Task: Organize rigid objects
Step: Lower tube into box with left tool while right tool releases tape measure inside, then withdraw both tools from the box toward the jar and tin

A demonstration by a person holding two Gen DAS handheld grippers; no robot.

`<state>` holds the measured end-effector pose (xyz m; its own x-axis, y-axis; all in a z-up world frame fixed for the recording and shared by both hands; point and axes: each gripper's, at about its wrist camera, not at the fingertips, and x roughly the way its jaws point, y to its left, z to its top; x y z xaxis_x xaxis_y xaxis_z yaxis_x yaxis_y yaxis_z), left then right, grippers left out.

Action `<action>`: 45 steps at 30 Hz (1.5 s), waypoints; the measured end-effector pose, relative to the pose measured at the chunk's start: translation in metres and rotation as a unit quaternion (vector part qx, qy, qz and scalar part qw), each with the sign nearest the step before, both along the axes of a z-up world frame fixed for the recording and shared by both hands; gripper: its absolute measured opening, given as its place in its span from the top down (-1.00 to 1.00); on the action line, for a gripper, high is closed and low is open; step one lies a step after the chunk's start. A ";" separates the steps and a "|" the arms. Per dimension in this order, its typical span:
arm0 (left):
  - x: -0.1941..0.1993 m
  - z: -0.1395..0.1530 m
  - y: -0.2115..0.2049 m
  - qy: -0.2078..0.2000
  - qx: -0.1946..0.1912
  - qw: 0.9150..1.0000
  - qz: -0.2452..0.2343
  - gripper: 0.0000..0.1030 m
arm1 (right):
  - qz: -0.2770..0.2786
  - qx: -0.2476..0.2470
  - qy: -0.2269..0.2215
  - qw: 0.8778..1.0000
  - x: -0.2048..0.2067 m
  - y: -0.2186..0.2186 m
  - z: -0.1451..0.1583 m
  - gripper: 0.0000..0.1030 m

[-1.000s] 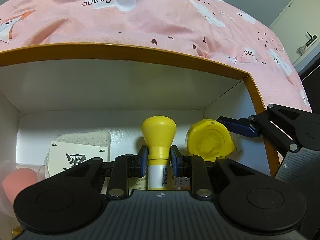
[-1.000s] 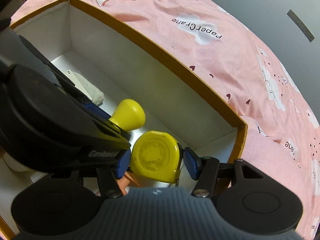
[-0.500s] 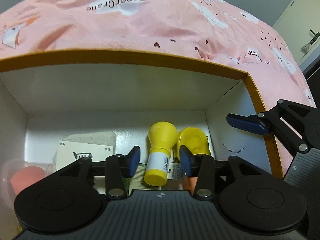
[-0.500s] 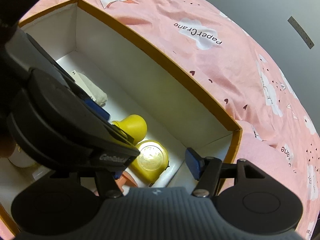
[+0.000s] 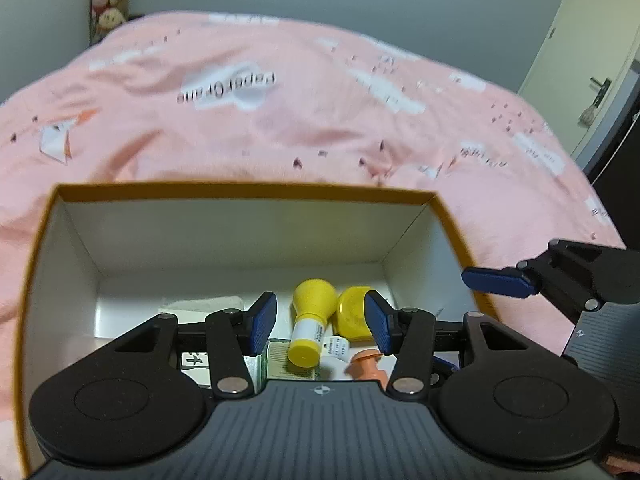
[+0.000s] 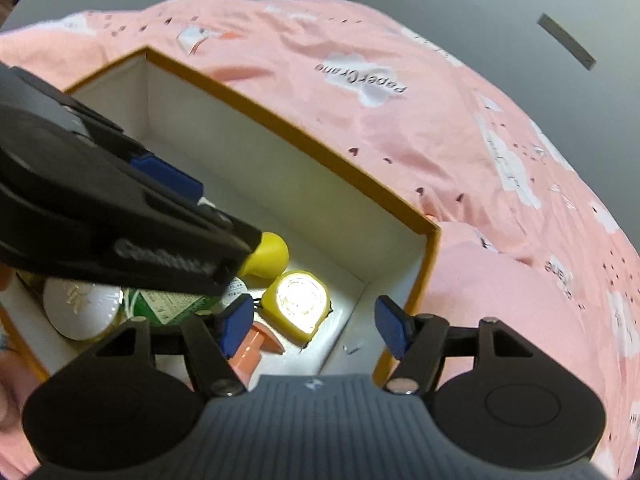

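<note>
A: A pink bedspread (image 5: 304, 120) printed with clouds covers the bed, and on it sits an orange-rimmed box (image 5: 240, 188) with white walls.

B: And the grippers?

A: Both hang above the box. The left gripper (image 5: 320, 322) has its jaws opening, nothing pressed between them; the yellow stamp (image 5: 310, 320) lies on the box floor below. The right gripper (image 6: 316, 328) is opening too, its jaws empty.

B: Where is the tape measure (image 6: 298, 304)?

A: Flat in the box's corner, just beside the stamp's rounded handle. An orange piece (image 6: 256, 348), a green carton (image 6: 168, 304) and a white round lid (image 6: 80, 308) lie near them.
</note>
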<state>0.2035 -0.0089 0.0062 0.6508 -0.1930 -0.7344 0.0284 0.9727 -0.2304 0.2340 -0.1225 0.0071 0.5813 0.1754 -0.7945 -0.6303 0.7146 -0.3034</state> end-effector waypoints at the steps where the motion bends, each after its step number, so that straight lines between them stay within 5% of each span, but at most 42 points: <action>1: -0.006 0.005 0.000 -0.010 0.001 1.000 -0.001 -0.12 | -0.005 0.004 -0.004 1.000 0.001 0.000 0.004 -0.30; 9: -0.054 0.042 -0.010 -0.069 0.008 0.997 -0.028 -0.12 | -0.068 0.099 -0.017 0.993 -0.031 -0.031 0.030 -0.34; 15: -0.085 0.052 -0.004 -0.059 -0.023 0.996 -0.067 -0.13 | -0.080 0.163 -0.023 0.983 -0.073 -0.043 0.043 -0.34; 23: -0.123 0.048 0.010 -0.050 -0.019 0.996 -0.071 -0.13 | -0.100 0.191 -0.023 0.976 -0.116 -0.055 0.050 -0.38; 32: -0.146 0.019 0.022 0.013 -0.002 0.996 -0.085 -0.13 | -0.125 0.151 0.042 0.980 -0.138 -0.059 0.018 -0.48; 38: -0.154 -0.017 0.040 0.086 0.003 0.994 -0.068 -0.13 | -0.172 0.136 0.102 0.970 -0.132 -0.072 -0.007 -0.60; 45: -0.170 -0.042 0.056 0.130 -0.010 0.990 -0.047 -0.13 | -0.234 0.151 0.169 0.945 -0.125 -0.094 -0.035 -0.65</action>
